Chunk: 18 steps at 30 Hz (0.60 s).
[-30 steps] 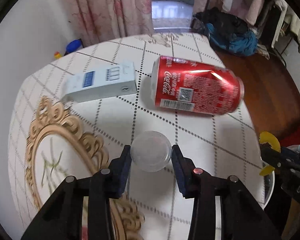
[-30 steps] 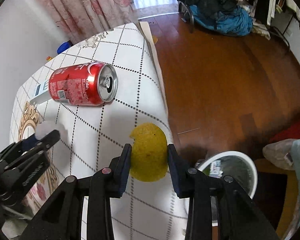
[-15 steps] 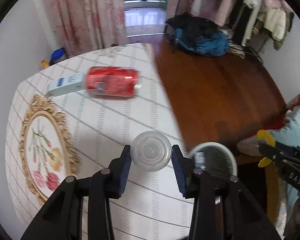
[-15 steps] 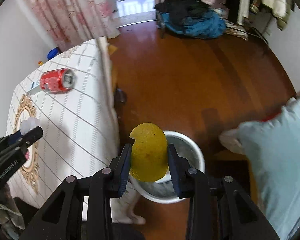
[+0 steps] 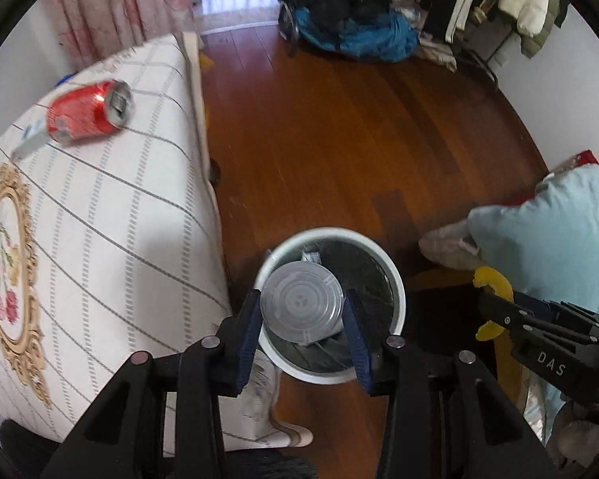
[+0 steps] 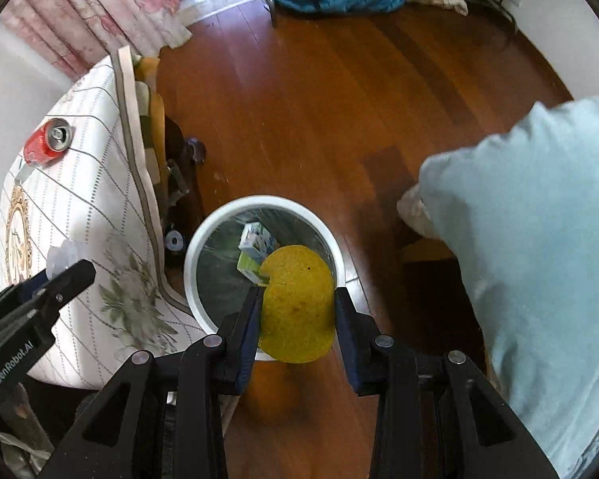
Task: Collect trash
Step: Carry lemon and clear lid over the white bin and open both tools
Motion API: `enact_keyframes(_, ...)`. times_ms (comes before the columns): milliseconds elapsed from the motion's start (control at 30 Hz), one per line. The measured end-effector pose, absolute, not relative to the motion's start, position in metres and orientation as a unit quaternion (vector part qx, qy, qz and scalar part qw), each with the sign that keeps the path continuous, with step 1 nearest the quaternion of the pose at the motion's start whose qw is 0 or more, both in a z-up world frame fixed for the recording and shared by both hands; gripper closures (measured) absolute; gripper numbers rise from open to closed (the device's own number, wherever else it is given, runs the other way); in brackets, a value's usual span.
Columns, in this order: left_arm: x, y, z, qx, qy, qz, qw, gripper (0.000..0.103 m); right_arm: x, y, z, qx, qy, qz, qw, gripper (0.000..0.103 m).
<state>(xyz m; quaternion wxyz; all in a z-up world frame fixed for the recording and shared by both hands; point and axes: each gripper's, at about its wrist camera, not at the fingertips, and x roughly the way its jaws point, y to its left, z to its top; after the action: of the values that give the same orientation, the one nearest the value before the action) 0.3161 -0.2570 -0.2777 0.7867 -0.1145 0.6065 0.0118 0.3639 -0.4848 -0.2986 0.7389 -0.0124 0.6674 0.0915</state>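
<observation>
Currently at the drop step, both loads over the bin. Clear plastic cup (image 5: pixel 302 306) is clamped between the fingers of the left gripper (image 5: pixel 302 311), bottom facing the camera, held in the air above the open mouth of the white trash bin (image 5: pixel 395 279) on the floor. Yellow peel (image 6: pixel 297 303) is pinched in the right gripper (image 6: pixel 295 311), hanging over the near rim of the same bin (image 6: pixel 203 235); from the right wrist view it looks partly over the rim, not fully over the opening.

Bin already holds a small carton (image 6: pixel 255 239) on a dark liner.

Judgement: transport is done for these two items, release isn't. Next move: open the left tongs first, the cup looks centred enough to fall in. The right needs a nudge forward over the opening before letting go, else the peel may clip the rim and land on the wood floor (image 5: pixel 339 139).

Left on the table (image 5: pixel 100 207): red soda can (image 5: pixel 88 113) lying on its side, with a small white-and-blue box (image 5: pixel 30 141) just beside it, partly behind it. So at least one more trip is needed after this drop. The can is round and on its side, likely to roll if nudged; grip it across the body.
</observation>
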Motion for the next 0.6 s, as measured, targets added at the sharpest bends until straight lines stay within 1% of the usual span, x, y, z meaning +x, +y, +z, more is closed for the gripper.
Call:
enact_keyframes(267, 0.327, -0.275, -0.296, -0.103, 0.622, 0.001, 0.776, 0.066, 0.368, -0.489, -0.332, 0.003, 0.688, 0.103, 0.719, 0.066)
enact_keyframes(433, 0.328, -0.281, -0.301, -0.110, 0.630, -0.027, 0.768, 0.065, 0.372, -0.487, -0.343, 0.010, 0.694, 0.110, 0.712, 0.066)
enact_keyframes(500, 0.328, -0.283, -0.302, -0.114, 0.635, -0.031, 0.763, 0.065, 0.375, -0.487, -0.346, 0.017, 0.696, 0.115, 0.708, 0.064)
enact_keyframes(533, 0.328, -0.284, -0.302, -0.113, 0.636, -0.030, 0.763, 0.060, 0.376, -0.488, -0.347, 0.016, 0.699, 0.114, 0.706, 0.063)
enact_keyframes(567, 0.328, -0.286, -0.302, -0.110, 0.636, -0.031, 0.763, 0.053, 0.376, -0.488, -0.348, 0.012, 0.700, 0.110, 0.705, 0.058)
enact_keyframes(600, 0.328, -0.286, -0.301, -0.105, 0.635, -0.030, 0.765, 0.036, 0.376, -0.489, -0.348, 0.008, 0.700, 0.106, 0.706, 0.046)
